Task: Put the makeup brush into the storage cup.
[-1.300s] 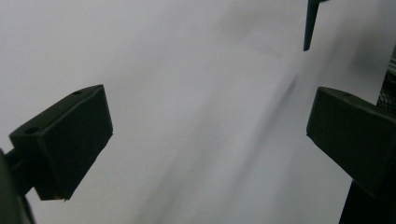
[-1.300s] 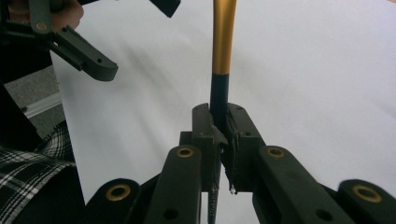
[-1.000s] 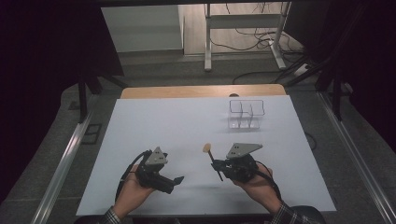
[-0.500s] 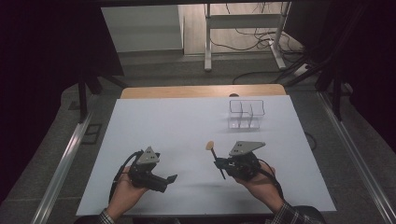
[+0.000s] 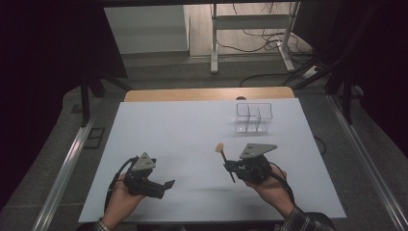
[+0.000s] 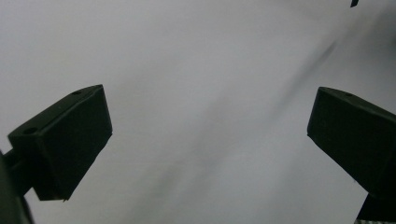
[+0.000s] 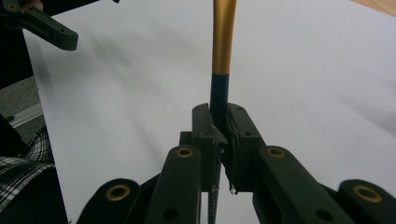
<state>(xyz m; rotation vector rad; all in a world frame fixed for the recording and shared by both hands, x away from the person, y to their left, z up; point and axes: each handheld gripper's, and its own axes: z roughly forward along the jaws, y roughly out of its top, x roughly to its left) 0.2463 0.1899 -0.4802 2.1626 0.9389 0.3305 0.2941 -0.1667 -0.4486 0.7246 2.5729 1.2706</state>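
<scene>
My right gripper (image 5: 229,167) is shut on a thin brush (image 5: 223,156) with a dark handle, a gold collar and a tan tip that points up and away from me. In the right gripper view the jaws (image 7: 219,116) clamp the dark handle, and the brush (image 7: 223,32) rises out of the top of the picture. My left gripper (image 5: 162,186) hovers low over the white table top (image 5: 192,130) at the near left, open with nothing in it. In the left gripper view its fingers (image 6: 70,140) stand wide apart over bare white surface.
A clear plastic organiser (image 5: 253,117) with several compartments stands at the far right of the table. A wooden strip (image 5: 207,94) borders the far edge. The left gripper (image 7: 44,28) shows at the top left of the right gripper view. Metal rails flank the table.
My left gripper has slid to the left along the near edge of the table, still open. The right gripper and the brush have kept still.
</scene>
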